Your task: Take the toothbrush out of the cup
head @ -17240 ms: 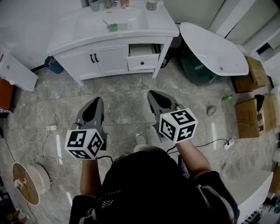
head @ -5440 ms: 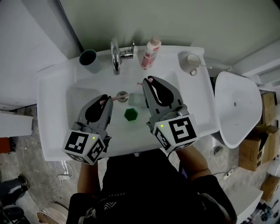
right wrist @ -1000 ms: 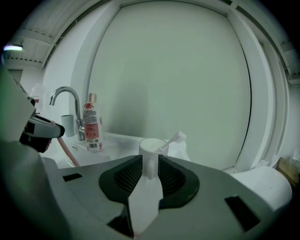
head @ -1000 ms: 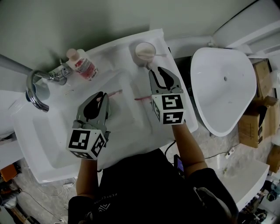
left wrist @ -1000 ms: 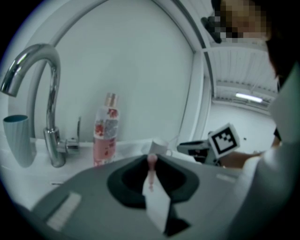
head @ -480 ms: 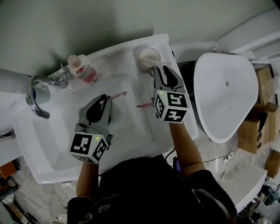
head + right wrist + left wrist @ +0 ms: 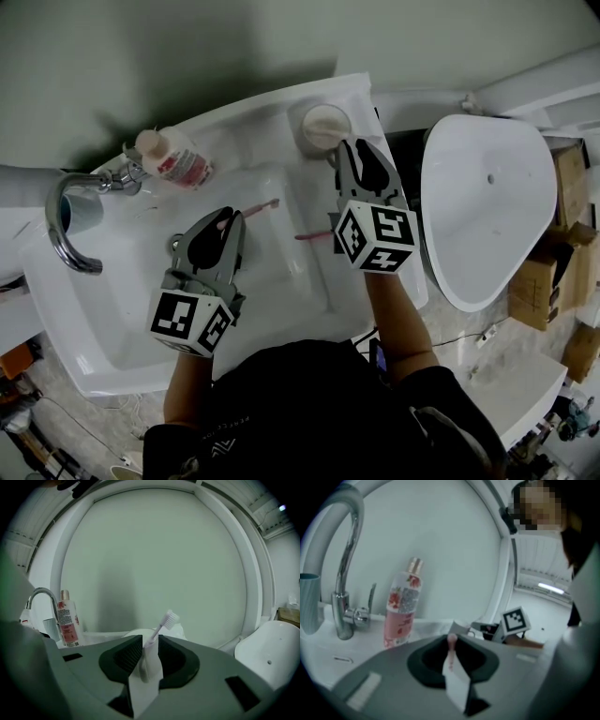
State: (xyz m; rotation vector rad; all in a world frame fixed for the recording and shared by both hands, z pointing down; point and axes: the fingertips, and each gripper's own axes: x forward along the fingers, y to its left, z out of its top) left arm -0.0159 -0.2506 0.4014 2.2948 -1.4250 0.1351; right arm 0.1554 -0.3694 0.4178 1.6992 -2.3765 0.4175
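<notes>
A white cup [image 7: 323, 127] stands on the back right corner of the sink; in the right gripper view the cup [image 7: 134, 632] shows just behind the jaws. My right gripper [image 7: 354, 150] is shut on a pink toothbrush [image 7: 314, 236] whose handle sticks out to the left. Its white bristles [image 7: 170, 618] rise ahead of the right gripper [image 7: 150, 648], beside the cup. My left gripper [image 7: 225, 221] hovers over the basin, shut on a second pink toothbrush [image 7: 265, 205]. Only the pink tip of that toothbrush [image 7: 451, 641] shows between the jaws of the left gripper [image 7: 451, 649].
A pink lotion bottle [image 7: 173, 159] stands at the sink's back edge next to the chrome faucet [image 7: 64, 225], with a teal cup [image 7: 82, 212] behind it. The white sink [image 7: 122, 328] lies below both grippers. A white tub [image 7: 487, 202] and cardboard boxes [image 7: 553, 234] are to the right.
The view has shifted a little. My right gripper has edged closer to the white cup with its toothbrush. The left gripper keeps its toothbrush over the basin.
</notes>
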